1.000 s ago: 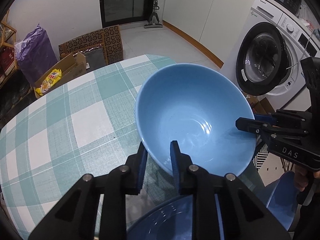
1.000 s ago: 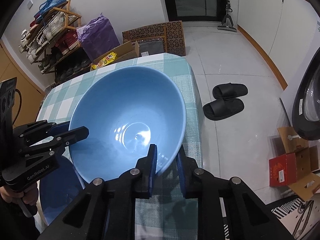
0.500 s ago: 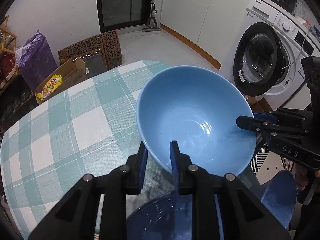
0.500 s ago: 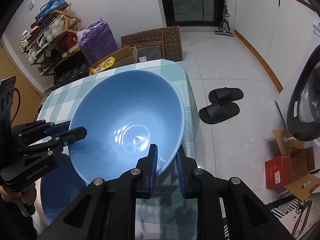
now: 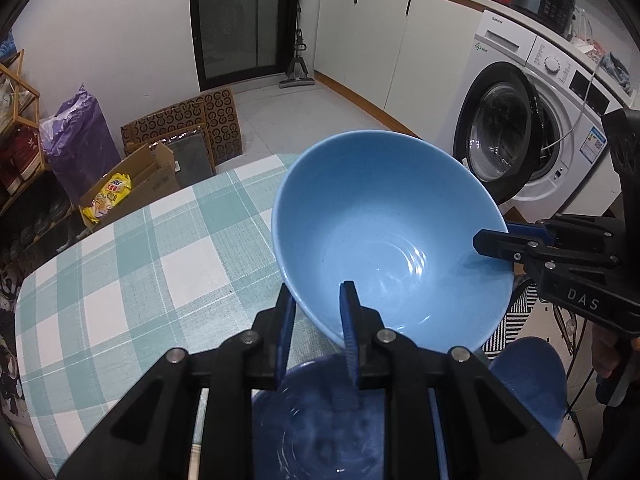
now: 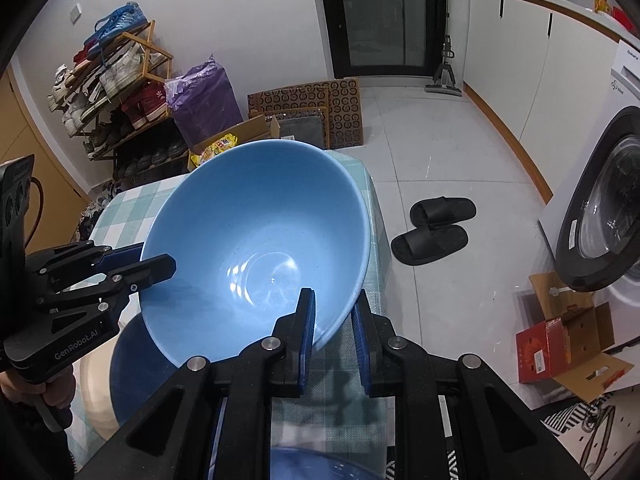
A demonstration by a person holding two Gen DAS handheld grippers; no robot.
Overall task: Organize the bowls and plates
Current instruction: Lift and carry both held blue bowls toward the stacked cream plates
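Observation:
A large light blue bowl (image 5: pixel 384 232) hangs in the air above the table, also in the right wrist view (image 6: pixel 256 240). My left gripper (image 5: pixel 316 308) is shut on its near rim, one finger inside and one outside. My right gripper (image 6: pixel 334 316) is shut on the opposite rim. Each gripper shows in the other's view: the right (image 5: pixel 500 246), the left (image 6: pixel 156 264). A dark blue bowl (image 5: pixel 320 420) sits right below the left gripper. A dark blue plate (image 6: pixel 128 368) lies on a cream plate (image 6: pixel 94 392) under the bowl.
The table has a green and white checked cloth (image 5: pixel 120 264). A washing machine (image 5: pixel 532 128) stands to the right. Black slippers (image 6: pixel 436 228), cardboard boxes (image 6: pixel 560 348) and a shoe rack (image 6: pixel 112 92) are on the floor around the table.
Both grippers have lifted the light blue bowl higher above the table, and both stay shut on its rim. The dark blue bowl below shows more.

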